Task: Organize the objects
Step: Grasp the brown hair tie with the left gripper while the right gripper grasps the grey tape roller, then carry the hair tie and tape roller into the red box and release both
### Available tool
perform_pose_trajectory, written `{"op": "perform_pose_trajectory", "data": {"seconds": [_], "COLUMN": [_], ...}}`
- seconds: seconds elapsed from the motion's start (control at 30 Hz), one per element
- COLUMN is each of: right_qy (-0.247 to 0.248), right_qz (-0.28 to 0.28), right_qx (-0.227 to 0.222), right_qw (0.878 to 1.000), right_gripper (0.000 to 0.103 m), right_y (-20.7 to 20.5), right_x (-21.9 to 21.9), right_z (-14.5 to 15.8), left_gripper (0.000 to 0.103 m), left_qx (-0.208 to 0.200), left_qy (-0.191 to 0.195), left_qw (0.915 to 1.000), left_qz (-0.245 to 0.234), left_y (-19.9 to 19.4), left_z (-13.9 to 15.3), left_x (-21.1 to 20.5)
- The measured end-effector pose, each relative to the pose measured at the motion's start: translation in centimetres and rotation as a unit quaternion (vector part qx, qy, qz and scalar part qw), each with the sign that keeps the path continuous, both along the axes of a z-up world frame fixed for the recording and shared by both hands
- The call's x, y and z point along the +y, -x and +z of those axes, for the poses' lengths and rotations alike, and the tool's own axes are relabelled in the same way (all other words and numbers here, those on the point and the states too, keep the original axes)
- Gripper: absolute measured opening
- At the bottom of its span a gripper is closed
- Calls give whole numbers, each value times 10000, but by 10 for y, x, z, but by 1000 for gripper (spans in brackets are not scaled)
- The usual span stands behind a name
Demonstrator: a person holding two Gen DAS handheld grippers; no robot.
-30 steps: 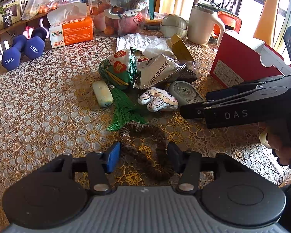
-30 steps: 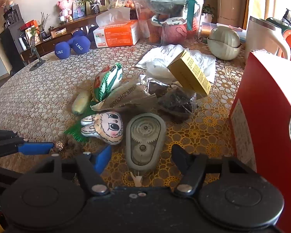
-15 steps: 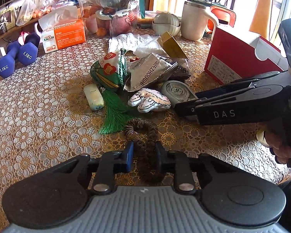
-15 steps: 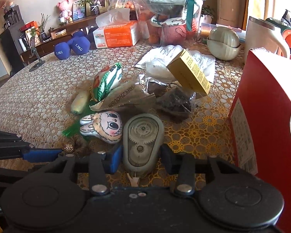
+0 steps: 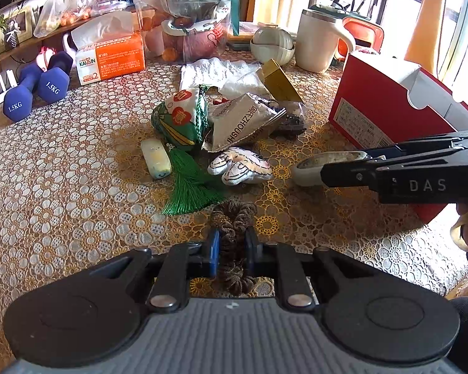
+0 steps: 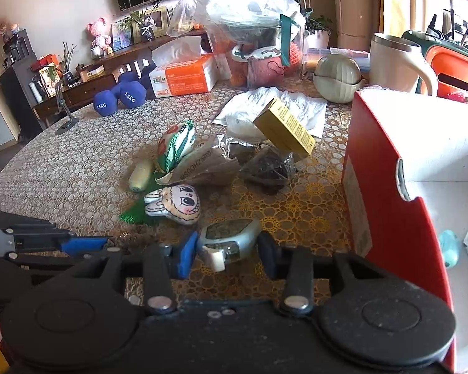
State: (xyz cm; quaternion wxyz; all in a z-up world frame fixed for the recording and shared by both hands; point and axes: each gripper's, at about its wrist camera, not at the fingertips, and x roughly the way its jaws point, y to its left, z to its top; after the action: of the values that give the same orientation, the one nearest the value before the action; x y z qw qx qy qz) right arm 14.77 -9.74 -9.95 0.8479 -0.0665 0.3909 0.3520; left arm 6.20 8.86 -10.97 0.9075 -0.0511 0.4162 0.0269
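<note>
Left tongs [image 5: 231, 251] are clamped on the brown ruffled fabric hair tie [image 5: 233, 222], which lies between the blue pads, one loop reaching forward on the lace-covered bench [image 5: 62, 193] and the rest bunched back toward the tool body. Right tongs [image 6: 226, 254] are closed on the grey oval correction-tape dispenser [image 6: 229, 241], gripped across its narrow end with its white tip facing the camera; in the left wrist view the dispenser appears clear of the bench.

Judgement: both items are secured and the step in hand is carriage to the red cardboard box with white interior [image 6: 387, 187], standing open just right of the right tongs. To do this well, keep both grips firm, since the hair tie is soft and may slip. Lift the dispenser above the box wall before crossing, and release only once it is inside. The two tools sit near each other, so one should travel first to avoid collision.

Remaining clutter lies ahead: white rabbit-face plush charm [image 6: 174, 204], green tasselled embroidered sachet [image 5: 179, 118], pale yellow oblong eraser-like piece [image 5: 156, 159], silver foil packet [image 5: 243, 124] and tan small carton [image 6: 284, 131].
</note>
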Motion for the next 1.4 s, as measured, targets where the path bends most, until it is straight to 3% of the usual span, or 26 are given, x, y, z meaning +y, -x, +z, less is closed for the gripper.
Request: {"op": "perform_pose_trajectory", "data": {"seconds": [0.53, 0.93, 1.4], "right_qy": [-525, -665, -491], "right_qz": [22, -158, -857], "right_qx": [-358, -1005, -1347], "right_qw": [9980, 9926, 9860], "right_gripper": [41, 41, 41], "right_y": [33, 43, 19], "right_x": [-38, -88, -161], "right_z": [55, 111, 121], "left_gripper": [16, 16, 16], "left_qx": [-325, -628, -813], "left_qy": [151, 151, -38], "left_qw": [9992, 9965, 9899], "left_qz": [-162, -527, -1162], "left_y": [14, 4, -43], "left_z": [56, 104, 135], "left_x": [-17, -50, -119]}}
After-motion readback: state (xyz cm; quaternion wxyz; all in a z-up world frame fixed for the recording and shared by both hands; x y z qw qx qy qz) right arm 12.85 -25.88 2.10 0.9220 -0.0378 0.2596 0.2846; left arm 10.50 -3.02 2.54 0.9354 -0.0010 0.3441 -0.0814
